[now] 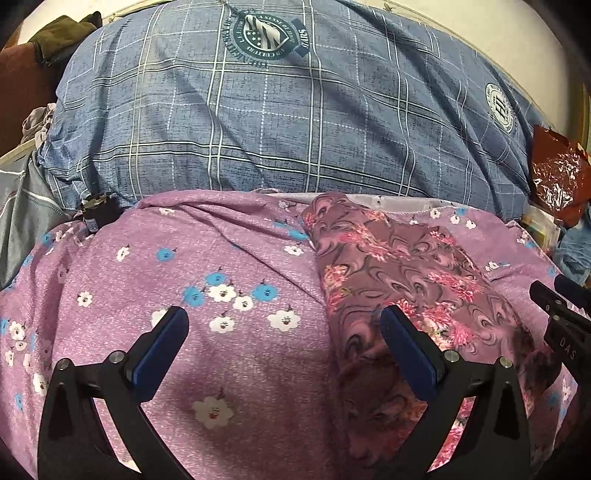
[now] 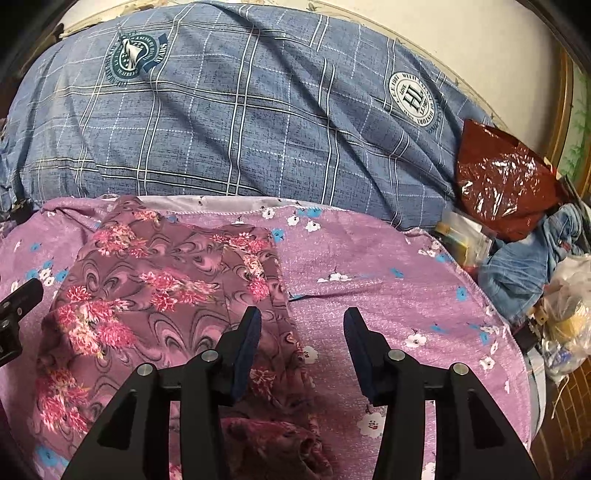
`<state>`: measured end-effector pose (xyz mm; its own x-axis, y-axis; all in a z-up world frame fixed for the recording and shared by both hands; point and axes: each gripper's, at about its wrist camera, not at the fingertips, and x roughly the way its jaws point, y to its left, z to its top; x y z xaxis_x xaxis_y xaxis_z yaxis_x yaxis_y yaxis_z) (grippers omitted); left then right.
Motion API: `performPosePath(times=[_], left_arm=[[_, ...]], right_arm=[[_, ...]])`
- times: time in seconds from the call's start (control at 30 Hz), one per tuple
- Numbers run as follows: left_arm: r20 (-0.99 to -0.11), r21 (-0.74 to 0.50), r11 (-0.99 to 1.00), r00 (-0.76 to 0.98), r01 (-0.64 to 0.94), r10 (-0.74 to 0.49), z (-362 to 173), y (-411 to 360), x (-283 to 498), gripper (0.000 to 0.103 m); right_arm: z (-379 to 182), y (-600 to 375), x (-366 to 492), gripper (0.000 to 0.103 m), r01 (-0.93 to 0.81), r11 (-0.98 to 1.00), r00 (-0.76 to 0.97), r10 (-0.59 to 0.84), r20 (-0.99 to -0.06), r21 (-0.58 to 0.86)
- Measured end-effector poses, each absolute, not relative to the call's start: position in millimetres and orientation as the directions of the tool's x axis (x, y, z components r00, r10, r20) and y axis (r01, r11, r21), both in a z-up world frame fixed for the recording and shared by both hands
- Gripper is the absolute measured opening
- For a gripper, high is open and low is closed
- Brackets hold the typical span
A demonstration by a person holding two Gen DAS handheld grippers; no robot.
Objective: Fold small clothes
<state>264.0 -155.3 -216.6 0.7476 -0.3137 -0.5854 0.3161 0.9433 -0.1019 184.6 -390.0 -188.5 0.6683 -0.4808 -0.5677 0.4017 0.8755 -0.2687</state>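
A small mauve garment with pink flower print (image 1: 399, 280) (image 2: 155, 288) lies partly folded on a purple flowered sheet (image 1: 221, 258) (image 2: 388, 266). My left gripper (image 1: 284, 325) stands open above the garment's left edge, one finger over the sheet, the other over the cloth, nothing between them. My right gripper (image 2: 301, 325) is open over the garment's right edge, its left finger above the cloth and its right finger above the sheet. A bunched end of the garment (image 2: 280, 446) lies under the right gripper's frame. The right gripper's tip (image 1: 561, 310) shows at the left wrist view's right edge.
A large blue plaid quilt (image 1: 277, 118) (image 2: 240, 118) is heaped behind the sheet. A red plastic bag (image 2: 506, 181) (image 1: 554, 173), blue denim (image 2: 524, 266) and a pale bag (image 2: 569, 317) crowd the right side. Dark clothes (image 1: 62, 33) sit at the far left.
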Motion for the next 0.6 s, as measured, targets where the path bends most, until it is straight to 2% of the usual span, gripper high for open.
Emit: performPosePath(times=[0.6], left_arm=[[-0.573, -0.1, 0.929, 0.743, 0.356, -0.346, -214.7, -166.5, 257.8, 0.103]], right_arm=[[-192.8, -392.2, 184.1, 0.048, 0.396, 0.874, 0.658, -0.484, -0.577, -0.281]])
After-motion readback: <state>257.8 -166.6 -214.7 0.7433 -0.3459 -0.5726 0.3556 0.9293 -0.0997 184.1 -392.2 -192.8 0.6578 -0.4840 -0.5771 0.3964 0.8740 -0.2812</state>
